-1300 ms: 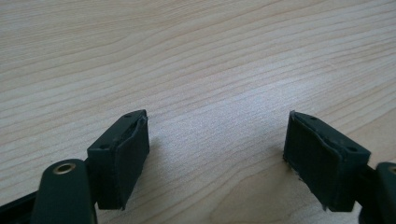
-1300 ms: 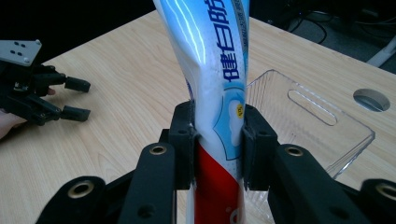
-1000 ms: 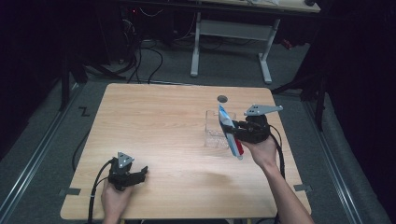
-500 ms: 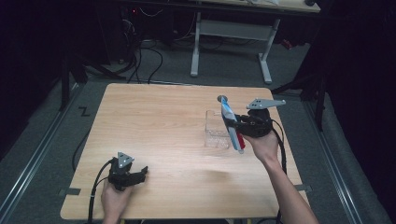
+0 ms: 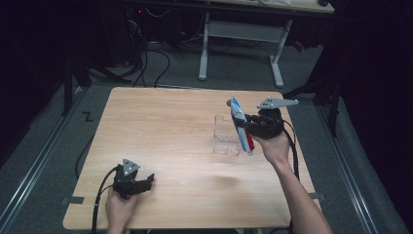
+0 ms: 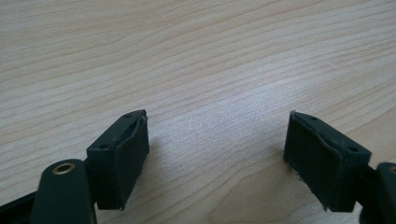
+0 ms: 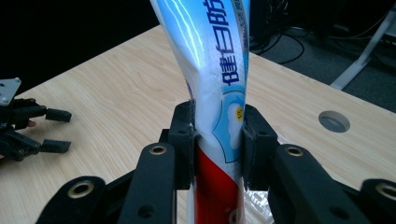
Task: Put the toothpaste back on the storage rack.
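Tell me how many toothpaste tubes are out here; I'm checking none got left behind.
1. The toothpaste tube is clamped in the right gripper, above the clear plastic tray on the table's right side.

Over the last 1 second the right gripper (image 5: 242,125), its jaws clamped on the blue, white and red toothpaste tube (image 5: 240,122), has drifted a little toward the far edge of the light wooden table (image 5: 160,126). Its grey three-cornered plate (image 5: 275,103) has levelled out. The tube now lies above the right edge of the clear plastic tray (image 5: 225,137).
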Demonstrator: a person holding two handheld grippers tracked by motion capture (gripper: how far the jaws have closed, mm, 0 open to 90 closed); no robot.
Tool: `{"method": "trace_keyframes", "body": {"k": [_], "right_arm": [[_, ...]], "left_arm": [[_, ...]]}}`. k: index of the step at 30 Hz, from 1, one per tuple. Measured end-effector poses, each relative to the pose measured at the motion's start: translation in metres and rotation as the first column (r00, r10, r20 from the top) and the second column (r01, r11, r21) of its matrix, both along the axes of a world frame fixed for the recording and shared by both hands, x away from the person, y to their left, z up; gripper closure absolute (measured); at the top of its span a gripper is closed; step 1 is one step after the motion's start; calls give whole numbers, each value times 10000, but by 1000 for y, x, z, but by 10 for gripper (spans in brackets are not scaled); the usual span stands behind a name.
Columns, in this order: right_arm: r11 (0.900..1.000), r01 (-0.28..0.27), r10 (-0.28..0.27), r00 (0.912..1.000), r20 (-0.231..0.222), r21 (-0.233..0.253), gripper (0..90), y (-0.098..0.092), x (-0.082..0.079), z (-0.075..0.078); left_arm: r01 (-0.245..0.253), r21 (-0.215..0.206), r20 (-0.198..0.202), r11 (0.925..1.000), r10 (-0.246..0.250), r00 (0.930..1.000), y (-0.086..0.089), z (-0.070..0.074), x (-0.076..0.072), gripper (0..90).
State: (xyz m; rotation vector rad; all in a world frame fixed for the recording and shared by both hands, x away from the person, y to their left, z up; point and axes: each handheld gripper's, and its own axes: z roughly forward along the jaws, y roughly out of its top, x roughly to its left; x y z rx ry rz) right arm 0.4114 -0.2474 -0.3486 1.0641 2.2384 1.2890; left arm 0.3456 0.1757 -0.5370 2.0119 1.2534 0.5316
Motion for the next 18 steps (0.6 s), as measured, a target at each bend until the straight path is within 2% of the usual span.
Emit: {"method": "trace_keyframes", "body": {"k": [9, 11, 18], "right_arm": [[10000, -40, 40, 10000, -31, 71, 702, 2, 4, 6], [10000, -27, 27, 9999, 131, 4, 702, 2, 3, 11], [10000, 63, -63, 10000, 3, -10, 703, 0, 9, 10]], "left_arm": [[-145, -53, 22, 9999, 145, 9999, 0, 0, 1, 240], [-137, -96, 14, 9999, 137, 9999, 0, 0, 1, 243], [-158, -49, 27, 9999, 158, 9999, 0, 0, 1, 246]]}}
